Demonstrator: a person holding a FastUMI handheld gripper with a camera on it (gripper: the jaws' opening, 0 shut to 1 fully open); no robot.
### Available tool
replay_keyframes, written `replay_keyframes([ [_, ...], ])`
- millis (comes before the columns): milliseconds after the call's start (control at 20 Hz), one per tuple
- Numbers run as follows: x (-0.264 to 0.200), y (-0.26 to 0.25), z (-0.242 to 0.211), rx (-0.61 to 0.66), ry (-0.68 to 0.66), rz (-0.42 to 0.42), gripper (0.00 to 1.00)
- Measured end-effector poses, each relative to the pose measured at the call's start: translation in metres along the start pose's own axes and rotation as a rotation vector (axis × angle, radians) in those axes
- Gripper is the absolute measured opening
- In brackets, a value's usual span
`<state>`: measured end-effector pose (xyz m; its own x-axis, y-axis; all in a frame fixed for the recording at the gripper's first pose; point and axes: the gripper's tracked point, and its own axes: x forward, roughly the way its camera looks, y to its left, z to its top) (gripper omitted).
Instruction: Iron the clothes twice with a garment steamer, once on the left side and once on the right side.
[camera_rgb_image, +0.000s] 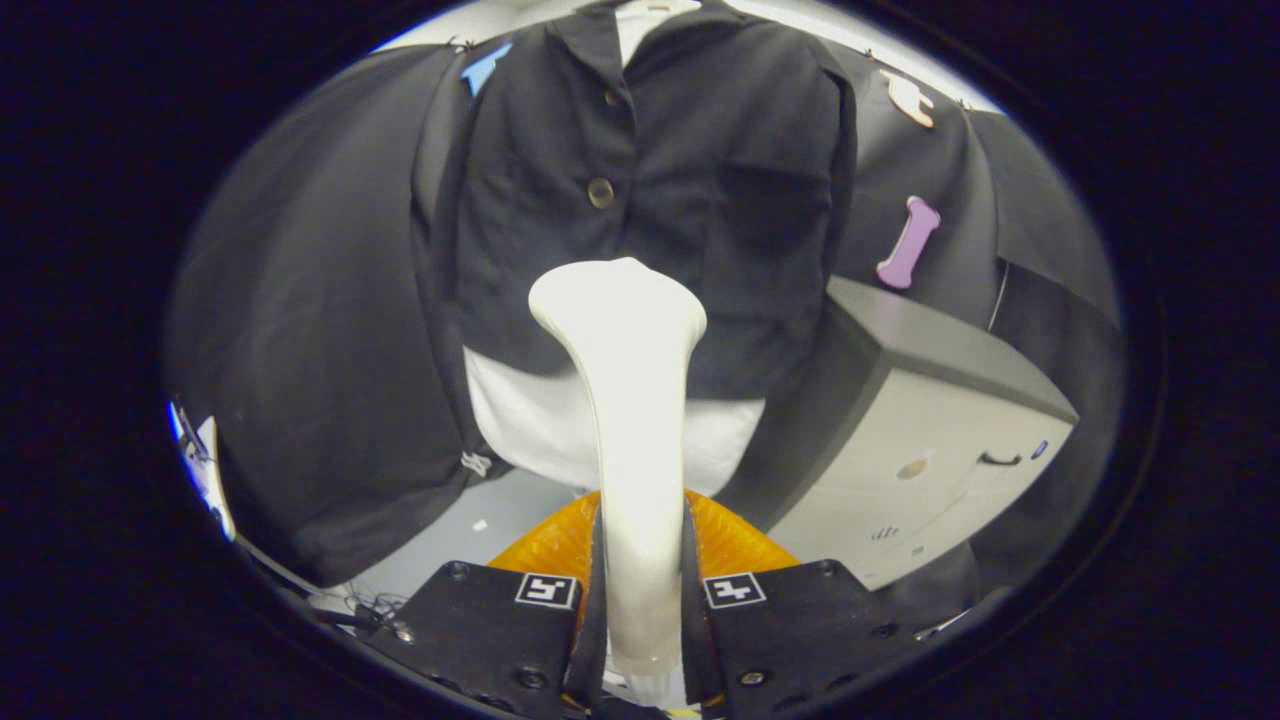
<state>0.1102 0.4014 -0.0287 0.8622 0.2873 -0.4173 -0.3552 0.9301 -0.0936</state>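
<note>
Between the two black fingers (598, 590) of the gripper (640, 600): one garment steamer (630, 400), cream-white, its handle clamped from both sides by the fingers, its neck rising forward and widening into a flat head. The head stood in front of the lower middle of the jacket, near its hem; whether it touched the cloth could not be told.

Beyond the steamer: one dark jacket (700, 180), hung upright and facing the camera, with a brown button (600, 192) on the front placket and a second, smaller button above it. A chest pocket showed on the jacket's panel to the right of the placket. One white garment (530, 420) hung beneath the jacket, its lower edge showing below the dark hem on either side of the steamer's neck.

Just under the steamer's neck, ahead of the fingers: one orange ribbed object (560, 545), partly hidden.

To the right of the jacket: one grey cabinet (930, 440) with a dark top, a drawer handle on its front.

Each finger mount carried one square black-and-white marker (546, 590).
</note>
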Motion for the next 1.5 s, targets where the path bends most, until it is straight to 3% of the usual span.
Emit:
replay_keyframes([
  [350,-0.043,0.053,0.176,0.009,-0.314,0.081,0.33],
  [750,-0.069,0.084,0.359,-0.034,-0.605,0.028,0.33],
  [1000,-0.057,0.091,0.433,-0.049,-0.676,-0.066,0.33],
  [1150,-0.047,0.092,0.447,-0.077,-0.696,-0.109,0.33],
  [1500,-0.018,0.088,0.377,-0.096,-0.604,-0.138,0.33],
])
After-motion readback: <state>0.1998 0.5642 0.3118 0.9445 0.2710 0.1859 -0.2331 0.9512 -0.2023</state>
